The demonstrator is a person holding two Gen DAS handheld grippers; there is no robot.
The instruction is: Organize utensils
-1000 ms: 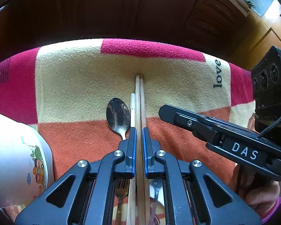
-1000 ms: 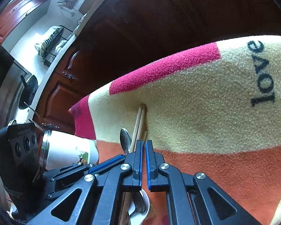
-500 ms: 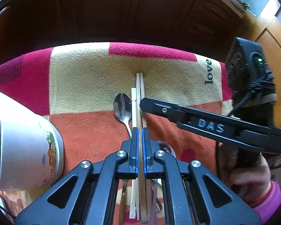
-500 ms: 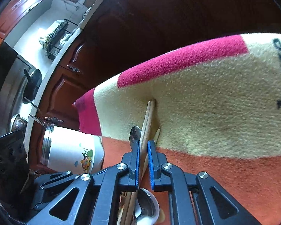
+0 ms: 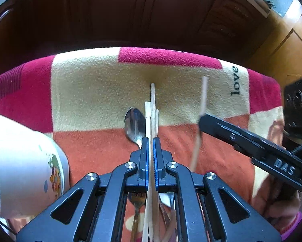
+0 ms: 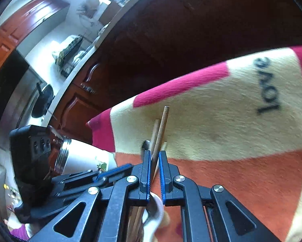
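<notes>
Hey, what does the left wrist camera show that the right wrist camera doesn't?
Only the left wrist view: a fork under the left gripper, which is closed on the centre chopstick, and the DAS lettering on the right gripper.
Only the right wrist view: the kitchen counter with a dish rack and a dark pan.
Both: the love blanket, the white cup, and the raised chopstick clamped in the right gripper.

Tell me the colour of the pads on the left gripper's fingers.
Blue pads, clearest in the left wrist view.
</notes>
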